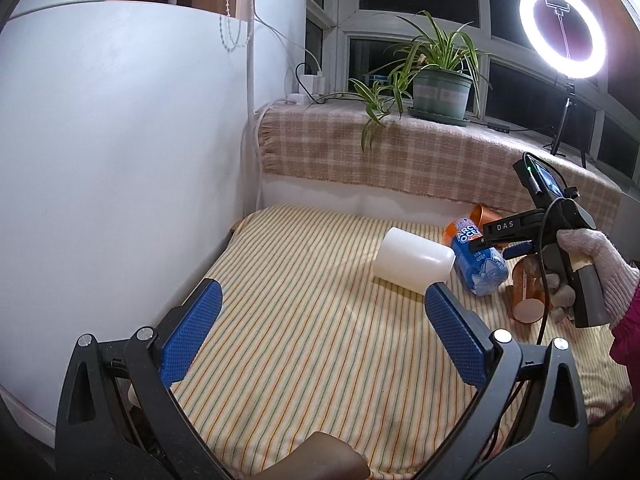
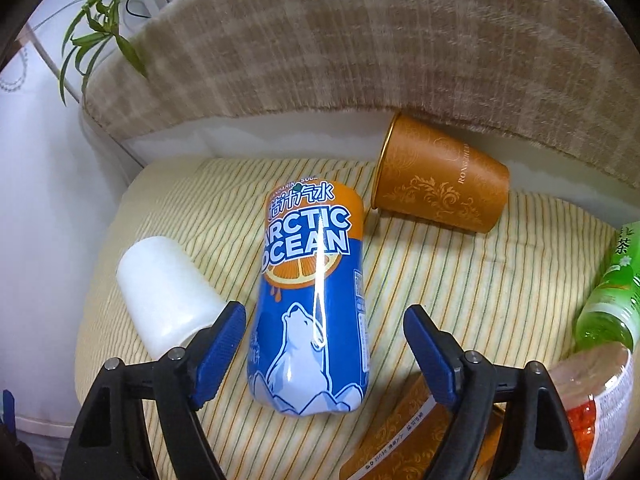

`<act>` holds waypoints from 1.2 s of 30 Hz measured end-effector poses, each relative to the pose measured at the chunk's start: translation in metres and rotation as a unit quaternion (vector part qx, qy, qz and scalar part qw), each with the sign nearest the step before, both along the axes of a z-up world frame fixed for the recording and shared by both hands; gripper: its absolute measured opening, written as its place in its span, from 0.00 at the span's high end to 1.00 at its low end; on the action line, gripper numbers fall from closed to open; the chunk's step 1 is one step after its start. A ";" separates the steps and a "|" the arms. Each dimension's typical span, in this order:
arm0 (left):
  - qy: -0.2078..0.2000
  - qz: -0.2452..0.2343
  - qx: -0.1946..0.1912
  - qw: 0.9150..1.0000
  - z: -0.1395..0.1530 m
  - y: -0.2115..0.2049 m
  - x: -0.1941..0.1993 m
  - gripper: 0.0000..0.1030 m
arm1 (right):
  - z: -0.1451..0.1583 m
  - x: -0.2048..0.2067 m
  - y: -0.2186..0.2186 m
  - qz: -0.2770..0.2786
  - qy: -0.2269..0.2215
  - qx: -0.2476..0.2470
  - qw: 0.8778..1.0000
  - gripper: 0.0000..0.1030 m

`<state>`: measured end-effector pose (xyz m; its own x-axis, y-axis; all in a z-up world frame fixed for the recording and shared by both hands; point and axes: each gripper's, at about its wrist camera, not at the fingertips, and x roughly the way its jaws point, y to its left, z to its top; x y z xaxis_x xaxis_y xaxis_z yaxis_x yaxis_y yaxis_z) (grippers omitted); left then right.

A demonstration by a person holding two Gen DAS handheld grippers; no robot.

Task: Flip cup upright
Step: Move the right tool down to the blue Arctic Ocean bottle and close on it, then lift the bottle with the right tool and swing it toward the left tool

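Note:
A white plastic cup (image 1: 412,260) lies on its side on the striped cloth; it also shows at the left of the right wrist view (image 2: 164,292). An orange paper cup (image 2: 436,176) lies on its side at the back by the wall; only its rim peeks out in the left wrist view (image 1: 482,216). My left gripper (image 1: 320,308) is open and empty, a short way in front of the white cup. My right gripper (image 2: 324,332) is open, its jaws on either side of a lying Arctic Ocean can (image 2: 312,296) without touching it.
The can also shows in the left wrist view (image 1: 480,264), under the right gripper. A green tea bottle (image 2: 612,292), a brown cup (image 1: 528,292) and a packaged pot (image 2: 592,400) lie at the right. A white wall (image 1: 120,160) stands on the left, a checked blanket ledge (image 1: 400,152) behind.

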<state>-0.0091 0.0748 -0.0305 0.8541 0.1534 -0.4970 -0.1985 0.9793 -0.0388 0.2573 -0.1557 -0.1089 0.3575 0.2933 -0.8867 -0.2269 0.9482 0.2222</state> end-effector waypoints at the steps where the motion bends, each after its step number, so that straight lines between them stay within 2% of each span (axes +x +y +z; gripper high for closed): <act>1: 0.000 0.000 0.000 1.000 0.000 0.000 0.000 0.00 | -0.001 0.001 0.002 0.002 0.002 -0.001 1.000 0.20; 11: 0.002 0.002 -0.001 1.000 -0.001 0.001 0.000 0.00 | -0.012 0.013 0.023 0.018 0.018 -0.020 0.999 0.25; 13: 0.001 0.004 -0.002 1.000 -0.002 0.002 -0.001 0.00 | -0.016 0.014 0.027 0.020 0.022 -0.021 0.999 0.27; 15: 0.001 0.006 -0.002 1.000 -0.002 0.003 -0.001 0.00 | -0.019 0.014 0.029 0.022 0.025 -0.025 0.999 0.34; 19: 0.001 0.005 -0.002 1.000 -0.002 0.003 -0.002 0.00 | -0.021 0.013 0.034 0.022 0.020 -0.027 0.999 0.34; 30: -0.003 0.001 -0.001 1.000 0.000 0.001 -0.005 0.00 | 0.001 -0.006 0.014 -0.001 -0.018 0.029 0.999 0.35; 36: -0.002 -0.007 -0.006 1.000 0.002 -0.004 -0.005 0.00 | 0.023 -0.038 -0.001 0.001 -0.042 0.071 0.997 0.35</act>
